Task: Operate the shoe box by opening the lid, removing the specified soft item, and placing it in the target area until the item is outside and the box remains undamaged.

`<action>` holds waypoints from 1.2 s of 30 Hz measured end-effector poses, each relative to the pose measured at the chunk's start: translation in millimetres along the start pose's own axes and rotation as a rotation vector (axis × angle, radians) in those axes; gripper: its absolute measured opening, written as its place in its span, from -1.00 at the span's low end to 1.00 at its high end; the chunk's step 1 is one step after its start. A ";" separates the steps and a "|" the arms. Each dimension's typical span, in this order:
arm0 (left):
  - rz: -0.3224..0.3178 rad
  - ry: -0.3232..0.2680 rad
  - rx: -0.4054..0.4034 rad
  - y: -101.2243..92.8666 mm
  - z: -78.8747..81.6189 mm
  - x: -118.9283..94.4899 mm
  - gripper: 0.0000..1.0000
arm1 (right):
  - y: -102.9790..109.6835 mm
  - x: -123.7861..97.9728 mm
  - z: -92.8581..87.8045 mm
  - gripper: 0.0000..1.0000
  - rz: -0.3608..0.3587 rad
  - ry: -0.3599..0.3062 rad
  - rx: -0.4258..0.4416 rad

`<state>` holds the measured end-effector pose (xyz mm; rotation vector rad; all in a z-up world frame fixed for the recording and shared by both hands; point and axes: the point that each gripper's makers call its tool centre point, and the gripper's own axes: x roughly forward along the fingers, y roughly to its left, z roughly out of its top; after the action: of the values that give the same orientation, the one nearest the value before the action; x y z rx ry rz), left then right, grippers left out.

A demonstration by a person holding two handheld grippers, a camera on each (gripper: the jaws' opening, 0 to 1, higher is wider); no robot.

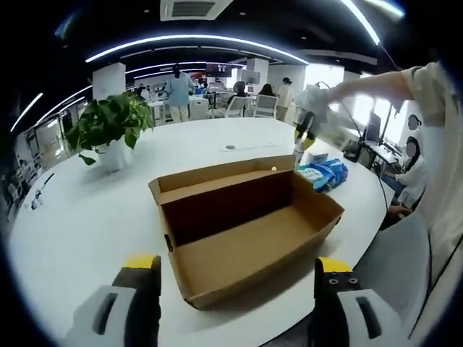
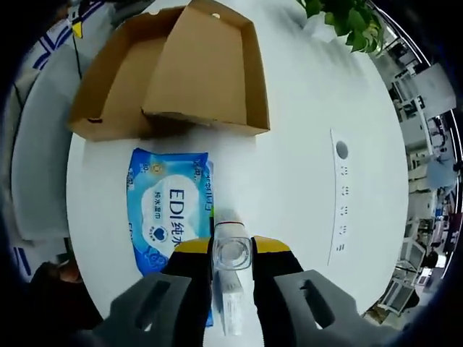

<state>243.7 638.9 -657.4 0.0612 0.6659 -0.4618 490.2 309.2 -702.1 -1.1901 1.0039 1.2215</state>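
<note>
two views are telling one story. in the left gripper view, the shoe box [image 1: 246, 228] is standing open and empty on the white bench [image 1: 79, 224], its lid folded back, undamaged as far as i can judge; the left tool [image 1: 235, 278] is waiting wide before it, holding nothing. in the right gripper view, the blue soft pack [image 2: 168, 210] is lying on the bench just beside the box, so the removing seems done. the right tool [image 2: 232, 253] is gripping a small clear bottle [image 2: 231, 249] above the bench; placing it is maybe what remains.
</note>
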 end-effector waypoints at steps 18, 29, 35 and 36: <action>0.040 0.016 -0.021 15.4 -7.4 3.7 0.47 | -10.5 0.5 0.4 -0.55 -0.048 -0.011 -0.002; 0.104 0.023 -0.091 36.9 -12.1 1.7 0.11 | -15.7 -23.9 23.0 -0.42 -0.109 -0.100 0.035; 0.135 0.014 -0.150 48.7 -14.8 0.6 -0.17 | -14.9 -35.9 45.2 -0.50 -0.121 -0.181 0.158; 0.143 0.025 -0.163 51.3 -18.2 0.9 -0.23 | -15.9 -35.9 49.8 -0.49 -0.124 -0.200 0.191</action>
<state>255.9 688.2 -677.0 -0.0393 0.7160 -0.2683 499.5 354.1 -658.2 -0.9474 0.8634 1.0975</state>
